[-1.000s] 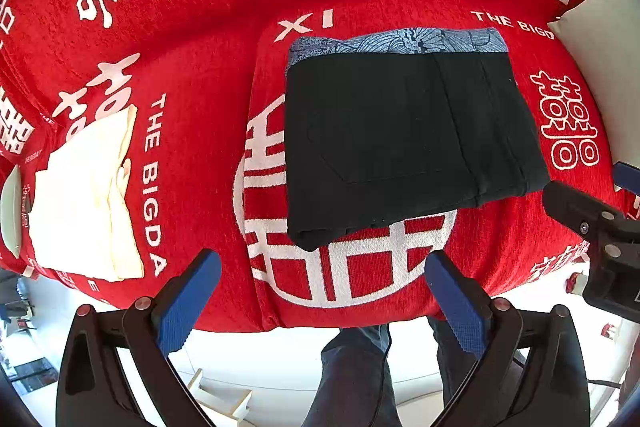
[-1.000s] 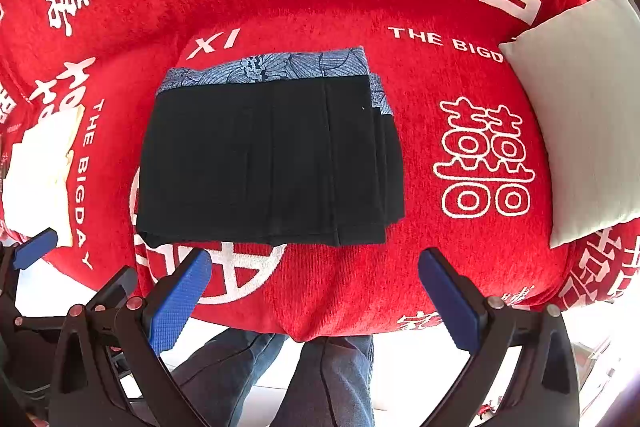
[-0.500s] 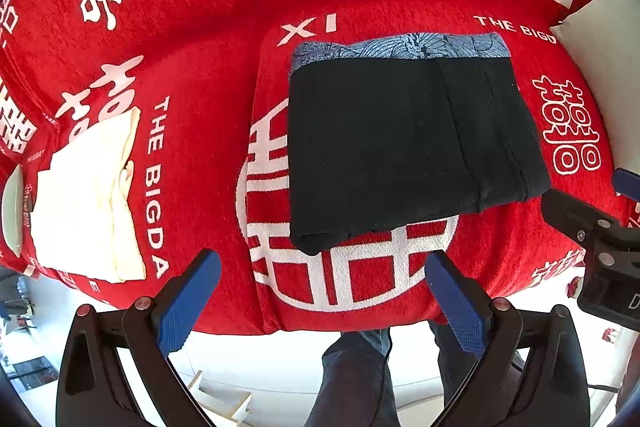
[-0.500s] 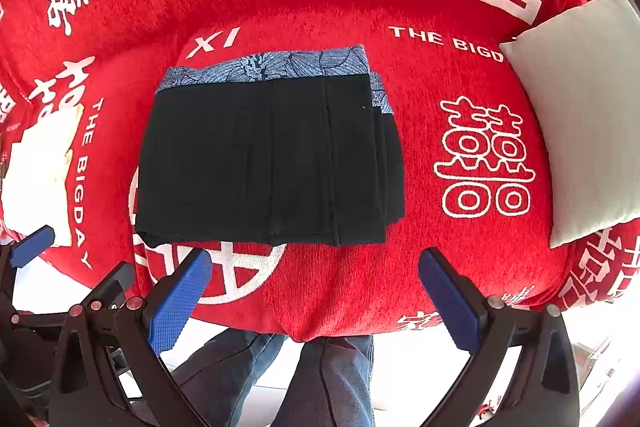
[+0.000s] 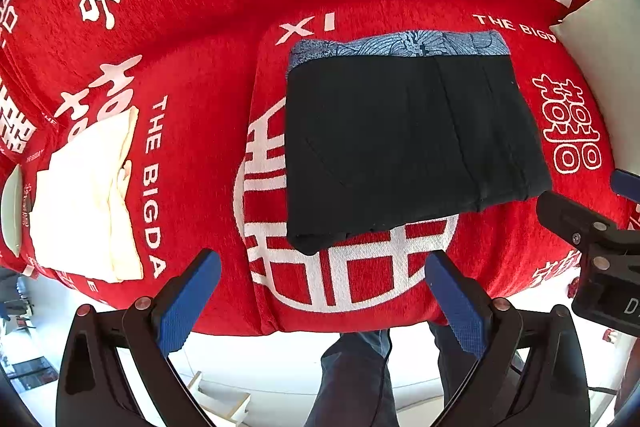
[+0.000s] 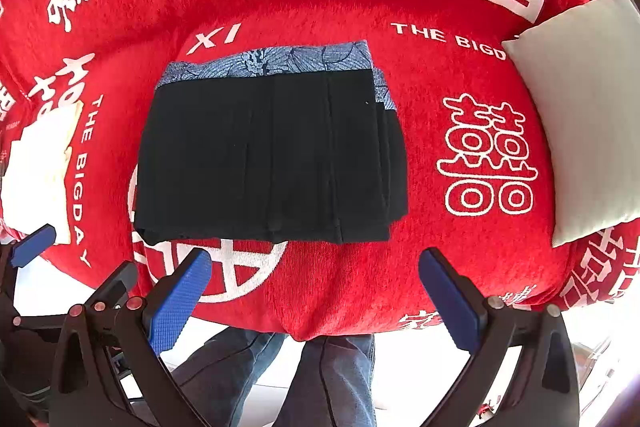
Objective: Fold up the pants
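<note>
Folded black pants (image 5: 404, 143) unmoved on red sofa cover (image 5: 192, 75); left tongs (image 5: 320, 291) and right tongs (image 6: 316, 291) remain open, empty.

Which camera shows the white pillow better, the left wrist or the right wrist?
The right wrist view. There the white pillow appears almost whole, lying on the red cover to the right of the folded black pants. The left wrist view shows only a slice of it, cut off at the right edge of the picture.
</note>
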`<act>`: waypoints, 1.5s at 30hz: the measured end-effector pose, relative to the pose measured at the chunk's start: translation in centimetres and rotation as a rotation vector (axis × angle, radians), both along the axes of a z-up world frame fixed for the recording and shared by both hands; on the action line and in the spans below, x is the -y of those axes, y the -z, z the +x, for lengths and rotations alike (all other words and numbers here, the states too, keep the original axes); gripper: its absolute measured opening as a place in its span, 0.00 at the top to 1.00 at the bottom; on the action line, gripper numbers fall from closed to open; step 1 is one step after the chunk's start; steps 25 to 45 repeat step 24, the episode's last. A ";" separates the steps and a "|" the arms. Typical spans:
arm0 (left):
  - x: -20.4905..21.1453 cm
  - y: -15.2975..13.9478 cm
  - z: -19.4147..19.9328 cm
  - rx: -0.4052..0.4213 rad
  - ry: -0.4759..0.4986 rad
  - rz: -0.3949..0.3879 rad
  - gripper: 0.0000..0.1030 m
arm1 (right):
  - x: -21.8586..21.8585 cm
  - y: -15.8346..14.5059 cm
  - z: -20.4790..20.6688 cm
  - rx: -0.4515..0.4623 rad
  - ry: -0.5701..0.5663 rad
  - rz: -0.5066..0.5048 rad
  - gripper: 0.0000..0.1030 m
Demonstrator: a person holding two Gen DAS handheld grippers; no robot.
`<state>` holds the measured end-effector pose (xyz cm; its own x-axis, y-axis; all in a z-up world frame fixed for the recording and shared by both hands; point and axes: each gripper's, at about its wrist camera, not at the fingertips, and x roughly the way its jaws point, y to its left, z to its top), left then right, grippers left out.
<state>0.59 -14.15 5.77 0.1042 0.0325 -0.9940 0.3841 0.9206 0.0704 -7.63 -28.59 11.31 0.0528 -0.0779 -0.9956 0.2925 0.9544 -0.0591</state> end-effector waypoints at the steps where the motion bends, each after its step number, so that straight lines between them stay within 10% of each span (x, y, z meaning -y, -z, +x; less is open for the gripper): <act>1: 0.0 0.0 0.0 0.000 -0.002 -0.003 0.01 | 0.0 0.0 0.1 -0.001 -0.001 0.000 0.00; 45: 0.0 0.6 0.4 -0.008 -0.024 -0.057 0.01 | 0.3 0.7 0.7 -0.025 -0.010 -0.005 0.00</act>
